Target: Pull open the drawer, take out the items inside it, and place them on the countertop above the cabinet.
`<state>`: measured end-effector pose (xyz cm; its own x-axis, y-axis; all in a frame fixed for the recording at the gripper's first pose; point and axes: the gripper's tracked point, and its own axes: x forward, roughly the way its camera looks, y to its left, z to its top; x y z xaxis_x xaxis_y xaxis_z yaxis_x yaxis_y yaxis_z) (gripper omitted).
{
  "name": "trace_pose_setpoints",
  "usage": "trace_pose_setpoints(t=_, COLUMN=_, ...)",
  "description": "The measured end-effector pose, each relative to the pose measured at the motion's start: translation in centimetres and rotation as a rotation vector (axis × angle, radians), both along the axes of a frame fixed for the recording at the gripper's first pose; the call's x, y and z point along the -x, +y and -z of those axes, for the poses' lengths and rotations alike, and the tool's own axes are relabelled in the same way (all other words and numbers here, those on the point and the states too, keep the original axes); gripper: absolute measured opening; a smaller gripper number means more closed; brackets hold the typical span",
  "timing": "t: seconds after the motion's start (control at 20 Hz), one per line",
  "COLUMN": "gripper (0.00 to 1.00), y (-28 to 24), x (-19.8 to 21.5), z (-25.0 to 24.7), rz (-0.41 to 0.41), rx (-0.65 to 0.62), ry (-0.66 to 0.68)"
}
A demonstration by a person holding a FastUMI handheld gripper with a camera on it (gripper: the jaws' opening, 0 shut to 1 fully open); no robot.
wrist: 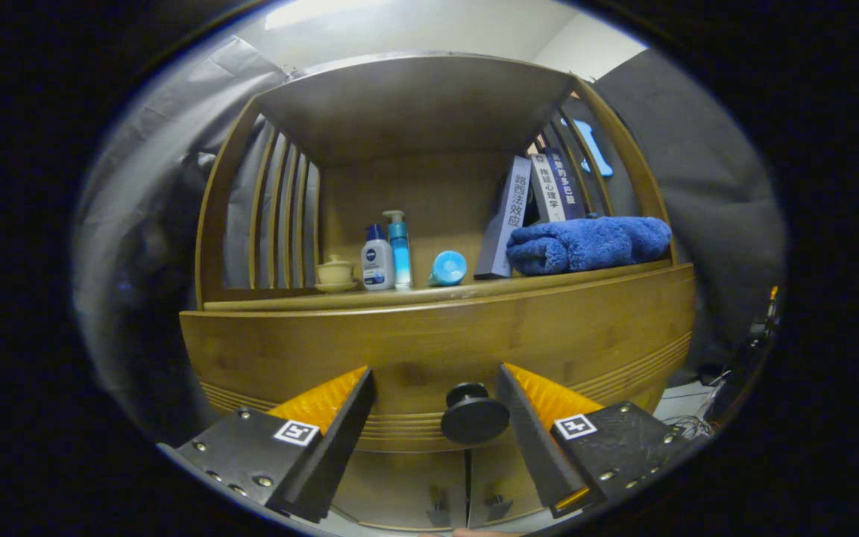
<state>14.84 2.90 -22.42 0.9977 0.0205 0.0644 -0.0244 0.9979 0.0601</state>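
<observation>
We face a wooden cabinet [437,350] whose drawer front [429,373] spans the width just ahead of the tongs [435,418]; it sits flush with the body, so the drawer is shut and whatever lies inside it is hidden from us. The front looks like stiff, solid wood, and we judge that it will slide with some drag, not lightly. The one place to take hold is the round dark knob [473,416]: small, hard and likely smooth, so a grip behind its disc on the narrow stem would slip least.

The tongs stand wide apart, clamped on nothing, with the knob between them, nearer the right finger and touching neither.

Beyond the tongs, on the desk [429,297] above the drawer, stand a folded blue towel [586,244], leaning books [530,205], two bottles [387,253], a blue cup on its side [448,268] and a small lidded cup [335,272]. Whether any of these came from the drawer we cannot tell.

Below the tongs, two lower doors [467,485] are cut off, their small pulls hard to make out.
</observation>
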Motion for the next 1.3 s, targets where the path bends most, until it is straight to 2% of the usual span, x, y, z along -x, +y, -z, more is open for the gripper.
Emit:
trace_pose_setpoints(t=0.3, gripper=0.99, y=0.0, x=-0.2, z=-0.1, rz=-0.001, rx=0.007, ry=-0.007)
trace_pose_setpoints(t=0.55, gripper=0.99, y=0.0, x=-0.3, z=0.2, rz=0.002, rx=-0.001, ry=0.054)
trace_pose_setpoints(t=0.9, gripper=0.99, y=-0.6, x=0.0, z=1.0, rz=0.003, rx=0.051, ry=0.099)
trace_pose_setpoints(t=1.15, gripper=0.99, y=-3.4, x=3.5, z=-0.8, rz=0.056, rx=0.057, ry=0.112)
trace_pose_setpoints(t=1.3, gripper=0.99, y=-4.0, x=6.5, z=-2.6, rz=0.046, rx=0.042, ry=0.142)
